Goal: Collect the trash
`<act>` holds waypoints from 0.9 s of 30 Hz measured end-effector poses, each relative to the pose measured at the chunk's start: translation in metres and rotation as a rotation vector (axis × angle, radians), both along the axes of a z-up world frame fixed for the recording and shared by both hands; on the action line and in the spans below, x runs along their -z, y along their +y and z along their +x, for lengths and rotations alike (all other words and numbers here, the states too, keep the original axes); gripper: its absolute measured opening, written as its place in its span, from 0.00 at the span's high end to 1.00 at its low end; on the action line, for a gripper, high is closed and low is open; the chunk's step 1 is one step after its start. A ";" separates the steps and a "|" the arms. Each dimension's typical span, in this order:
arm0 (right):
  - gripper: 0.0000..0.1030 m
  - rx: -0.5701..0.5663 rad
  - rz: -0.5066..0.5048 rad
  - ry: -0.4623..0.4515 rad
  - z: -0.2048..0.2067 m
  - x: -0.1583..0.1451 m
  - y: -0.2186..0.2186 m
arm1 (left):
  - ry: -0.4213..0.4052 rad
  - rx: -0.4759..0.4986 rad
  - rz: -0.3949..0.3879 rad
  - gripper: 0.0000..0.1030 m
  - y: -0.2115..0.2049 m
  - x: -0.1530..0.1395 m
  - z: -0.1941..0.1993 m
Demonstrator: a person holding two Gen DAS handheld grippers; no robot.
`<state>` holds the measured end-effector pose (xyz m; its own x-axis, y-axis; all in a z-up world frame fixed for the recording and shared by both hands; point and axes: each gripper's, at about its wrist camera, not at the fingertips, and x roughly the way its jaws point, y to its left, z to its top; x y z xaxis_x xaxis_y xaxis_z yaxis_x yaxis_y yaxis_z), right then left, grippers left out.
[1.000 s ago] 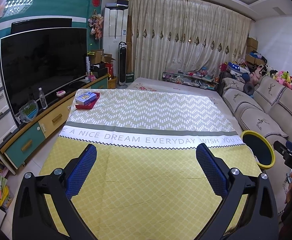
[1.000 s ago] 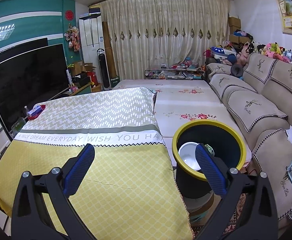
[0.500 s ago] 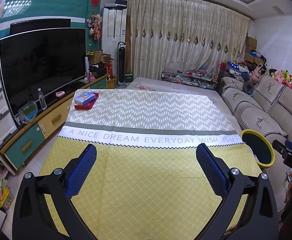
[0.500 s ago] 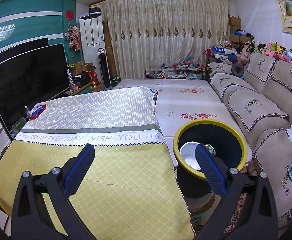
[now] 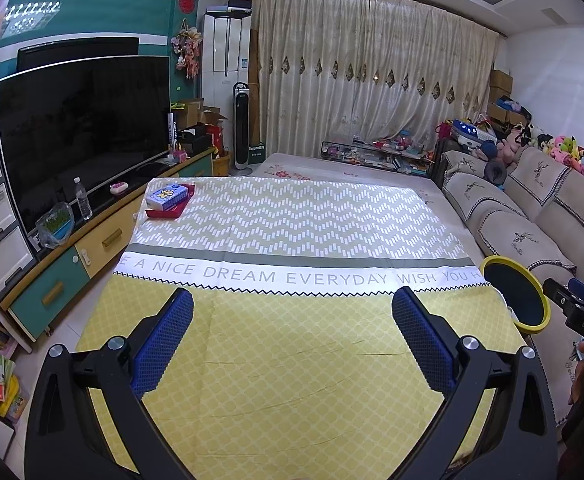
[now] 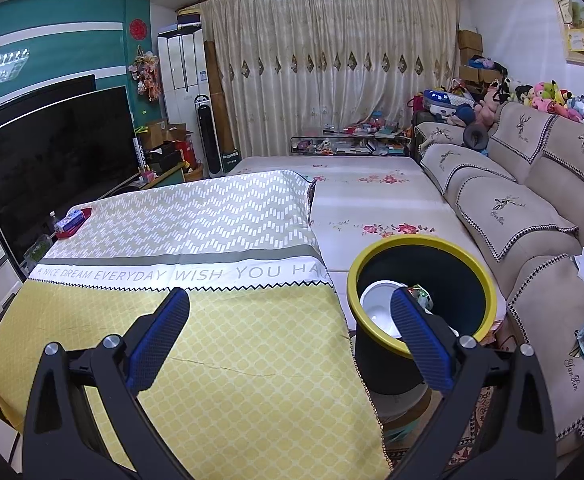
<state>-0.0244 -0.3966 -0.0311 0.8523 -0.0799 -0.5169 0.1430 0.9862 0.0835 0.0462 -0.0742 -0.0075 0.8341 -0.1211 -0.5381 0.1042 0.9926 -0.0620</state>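
Note:
A dark bin with a yellow rim (image 6: 423, 292) stands right of the table; a white cup (image 6: 377, 306) and a bit of coloured trash lie inside it. In the left wrist view the bin (image 5: 515, 296) shows at the table's right edge. My left gripper (image 5: 292, 316) is open above the yellow part of the tablecloth, nothing between its fingers. My right gripper (image 6: 290, 316) is open too, over the table's right edge, its right finger in front of the bin's mouth. A blue tissue pack on a red tray (image 5: 168, 200) sits at the far left corner.
The cloth-covered table (image 5: 292, 248) fills the middle. A TV (image 5: 80, 132) on a low cabinet with a water bottle (image 5: 84, 204) runs along the left. A sofa (image 6: 531, 208) with plush toys lines the right, a floral mat and curtains lie behind.
Both views shift only slightly; the right gripper has drifted a little toward the bin. Both grippers stay open and empty.

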 end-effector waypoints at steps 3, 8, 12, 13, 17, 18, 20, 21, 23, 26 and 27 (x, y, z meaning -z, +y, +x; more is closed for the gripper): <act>0.07 0.001 0.002 0.001 0.000 0.001 0.000 | 0.002 -0.001 0.000 0.05 0.000 0.000 0.001; 0.07 0.000 0.002 0.003 0.001 0.001 -0.001 | 0.003 0.000 0.001 0.05 -0.001 0.001 0.002; 0.07 0.000 0.003 0.004 0.001 0.002 0.000 | 0.006 0.002 0.003 0.05 -0.001 0.002 0.003; 0.07 0.000 0.002 0.004 0.001 0.002 0.000 | 0.007 0.001 0.002 0.05 0.000 0.002 0.004; 0.07 0.001 0.003 0.003 0.001 0.002 0.000 | 0.009 0.001 -0.005 0.05 0.001 0.004 0.005; 0.07 0.001 0.004 0.004 0.001 0.003 0.000 | 0.010 0.002 -0.003 0.05 0.001 0.004 0.005; 0.07 0.001 0.004 0.005 0.002 0.004 0.000 | 0.014 0.005 -0.003 0.05 0.002 0.005 0.007; 0.07 0.000 0.004 0.006 0.002 0.005 0.000 | 0.019 0.004 -0.004 0.05 0.002 0.005 0.008; 0.07 -0.001 0.005 0.007 0.002 0.007 0.001 | 0.024 0.011 -0.007 0.05 0.001 0.006 0.009; 0.07 -0.004 0.005 0.010 0.003 0.008 0.002 | 0.029 0.019 -0.013 0.05 0.001 0.007 0.010; 0.07 -0.005 0.005 0.011 0.003 0.008 0.002 | 0.029 0.022 -0.014 0.05 0.001 0.008 0.010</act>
